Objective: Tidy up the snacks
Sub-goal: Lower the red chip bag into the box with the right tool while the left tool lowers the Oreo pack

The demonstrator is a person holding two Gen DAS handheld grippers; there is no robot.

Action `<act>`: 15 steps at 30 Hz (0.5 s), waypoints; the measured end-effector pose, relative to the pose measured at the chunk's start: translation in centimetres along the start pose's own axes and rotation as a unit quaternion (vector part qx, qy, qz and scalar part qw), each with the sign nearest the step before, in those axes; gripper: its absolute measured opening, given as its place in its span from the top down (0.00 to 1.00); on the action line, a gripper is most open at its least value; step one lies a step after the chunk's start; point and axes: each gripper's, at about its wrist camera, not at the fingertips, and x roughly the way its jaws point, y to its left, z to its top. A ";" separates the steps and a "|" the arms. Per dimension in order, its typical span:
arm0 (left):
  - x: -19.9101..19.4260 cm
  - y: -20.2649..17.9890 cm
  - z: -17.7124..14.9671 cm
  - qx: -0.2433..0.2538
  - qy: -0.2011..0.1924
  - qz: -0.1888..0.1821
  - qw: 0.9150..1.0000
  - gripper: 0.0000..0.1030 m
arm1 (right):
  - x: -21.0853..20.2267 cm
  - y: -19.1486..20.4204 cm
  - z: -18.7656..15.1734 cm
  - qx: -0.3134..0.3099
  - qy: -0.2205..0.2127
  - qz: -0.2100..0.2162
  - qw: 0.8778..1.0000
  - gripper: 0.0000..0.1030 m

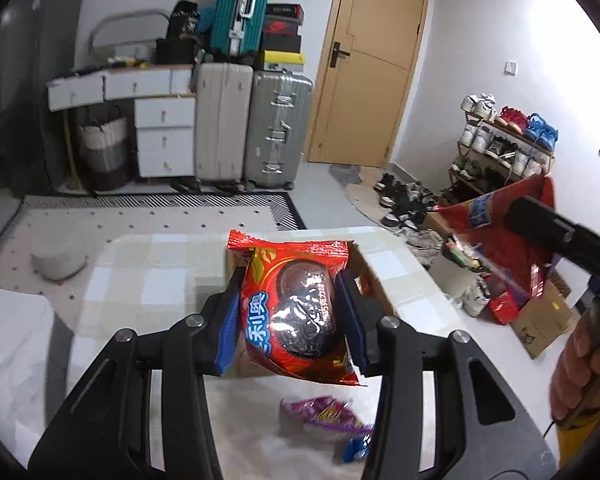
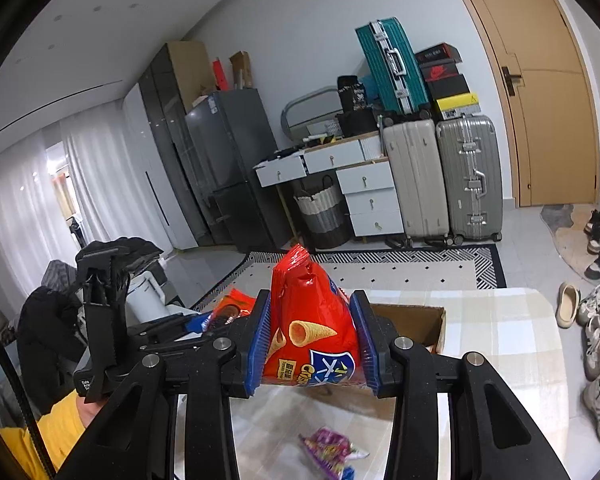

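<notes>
Table (image 2: pixel 500 320): checked cloth top, spread below and ahead of both grippers.
Cardboard box (image 2: pixel 428 320): open, on the table just ahead of both grippers, partly hidden behind the packs they carry.
Right gripper (image 2: pixel 312 344): blue pads closed on the corn-cone snack bag (image 2: pixel 312 328), held upright and lifted clear of the table, in front of the box.
Left gripper (image 1: pixel 288 312): narrowed onto the cookie pack (image 1: pixel 296 312), pads pressing its two sides; the pack hangs above the table with the box directly behind it.
Purple snack pack (image 1: pixel 328 416): lies loose on the table below the left gripper, with a small blue wrapper (image 1: pixel 356 450) just beside it.
Step in hand: judged to be carrying two snacks to the box, both lifted and not yet dropped in.
Next move: each gripper likely needs to go forward over the box opening, lower, then spread its pads; the loose packs below remain to be picked up.
</notes>
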 end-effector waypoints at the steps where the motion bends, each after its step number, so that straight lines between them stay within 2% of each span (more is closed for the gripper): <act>1: 0.9 0.2 0.5 -0.002 0.003 -0.002 1.000 0.60 | 0.8 -0.5 0.3 0.004 0.004 0.000 1.000 0.62; 6: 6.3 0.4 3.0 -0.004 0.022 0.003 1.000 0.60 | 5.1 -3.0 1.9 0.017 0.025 -0.009 1.000 0.62; 8: 9.0 0.5 4.0 -0.009 0.039 -0.006 0.999 0.60 | 6.9 -4.1 2.1 0.021 0.035 -0.012 0.999 0.62; 15: 17.3 1.9 6.6 -0.026 0.083 0.004 0.996 0.60 | 12.5 -7.2 2.0 0.032 0.064 -0.033 0.997 0.62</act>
